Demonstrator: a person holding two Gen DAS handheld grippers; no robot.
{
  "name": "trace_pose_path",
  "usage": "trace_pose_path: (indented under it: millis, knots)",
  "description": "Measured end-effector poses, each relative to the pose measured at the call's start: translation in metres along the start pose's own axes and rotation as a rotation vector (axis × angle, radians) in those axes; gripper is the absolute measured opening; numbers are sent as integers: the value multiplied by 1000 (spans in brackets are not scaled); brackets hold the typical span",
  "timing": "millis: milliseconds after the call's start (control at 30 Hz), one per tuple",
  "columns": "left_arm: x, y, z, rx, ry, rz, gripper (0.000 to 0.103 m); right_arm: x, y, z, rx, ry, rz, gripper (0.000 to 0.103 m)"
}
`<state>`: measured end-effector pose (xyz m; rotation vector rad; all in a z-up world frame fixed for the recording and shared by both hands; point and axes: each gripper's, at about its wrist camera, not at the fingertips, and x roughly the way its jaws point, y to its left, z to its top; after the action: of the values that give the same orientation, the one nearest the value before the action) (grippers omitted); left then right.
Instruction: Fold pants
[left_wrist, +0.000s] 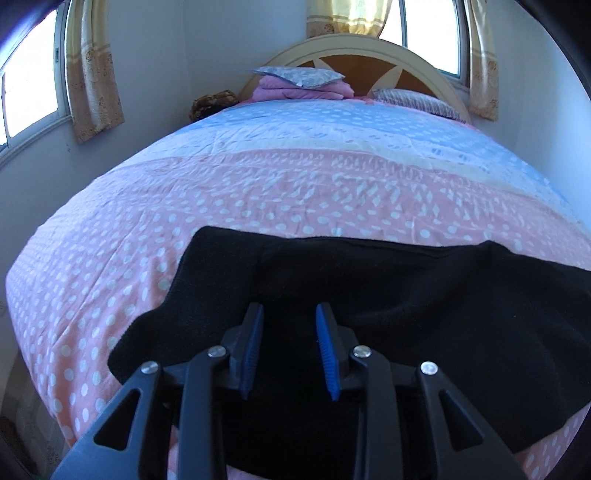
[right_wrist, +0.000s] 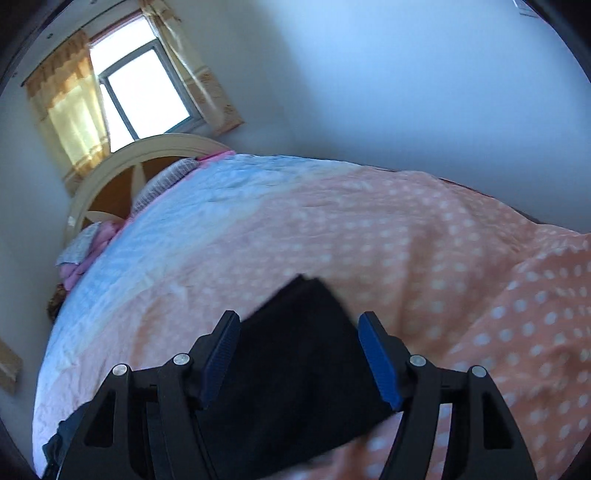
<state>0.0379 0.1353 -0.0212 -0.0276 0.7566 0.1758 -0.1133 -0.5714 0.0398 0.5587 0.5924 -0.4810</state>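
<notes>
Black pants (left_wrist: 388, 302) lie flat on the pink polka-dot bedspread (left_wrist: 184, 206), near the foot of the bed. My left gripper (left_wrist: 290, 314) hovers over the pants' near left part, its blue-padded jaws apart with nothing between them. In the right wrist view the pants (right_wrist: 295, 369) show as a dark folded end with a corner pointing toward the headboard. My right gripper (right_wrist: 297, 321) is wide open, one jaw on each side of that end, above the cloth.
The bedspread turns pale blue (left_wrist: 332, 122) toward the arched headboard (left_wrist: 369, 55). Pillows and a folded pink blanket (left_wrist: 299, 83) lie there. Curtained windows (right_wrist: 144, 92) sit behind and left of the bed. A raised fold of bedspread (right_wrist: 535, 295) lies at the right.
</notes>
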Motion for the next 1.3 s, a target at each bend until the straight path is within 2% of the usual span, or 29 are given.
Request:
trace_pose_path:
  millis: [67,167,233,367,400,433,467,533,600,700,767,900,933,967,1000,1033,1133,1233,1300]
  knots:
    - [0,-2,1,-8,10,23,32,11,-25,0,29,56,16,68]
    - [-1,-2,1,-11,21,39,32,30,-36,0,61,121,63,68]
    - [-2,-2,1,-10,28,43,32,33,-24,-1,37,127,85,68]
    - [-3,-2,2,-11,38,45,32,38,-8,-8,-78,198,93,64]
    - [-2,-2,2,-10,41,46,32,37,-5,-11,-126,211,86,54]
    - [-3,-3,2,-8,41,48,32,35,-1,-14,-173,219,71,32]
    - [-2,-3,2,-6,41,48,32,34,2,-15,-200,228,80,23]
    - [-2,-3,2,-6,40,50,32,34,-1,-18,-189,245,125,20]
    - [-2,-3,2,-12,37,42,32,38,-4,-17,-165,249,135,20]
    - [-3,0,2,-19,36,23,32,35,0,-15,-142,245,109,15]
    - [-4,3,3,-32,44,0,32,22,15,-12,-173,207,103,14]
    - [-12,15,8,-100,58,-99,33,-27,81,-9,-293,73,184,14]
    - [-14,16,8,-109,53,-119,37,-39,106,-14,-353,55,218,14]
    - [-17,17,9,-114,44,-135,47,-45,125,-18,-397,52,242,14]
    - [-19,16,9,-114,35,-140,55,-52,155,-29,-471,57,276,14]
    - [-22,16,8,-111,24,-144,57,-54,173,-38,-516,63,293,14]
    - [-28,12,6,-85,8,-184,57,-49,235,-83,-671,111,352,14]
    - [-34,11,3,-43,-8,-191,57,-34,274,-132,-764,196,424,14]
    - [-36,13,0,-33,-13,-193,57,-28,291,-162,-816,213,437,14]
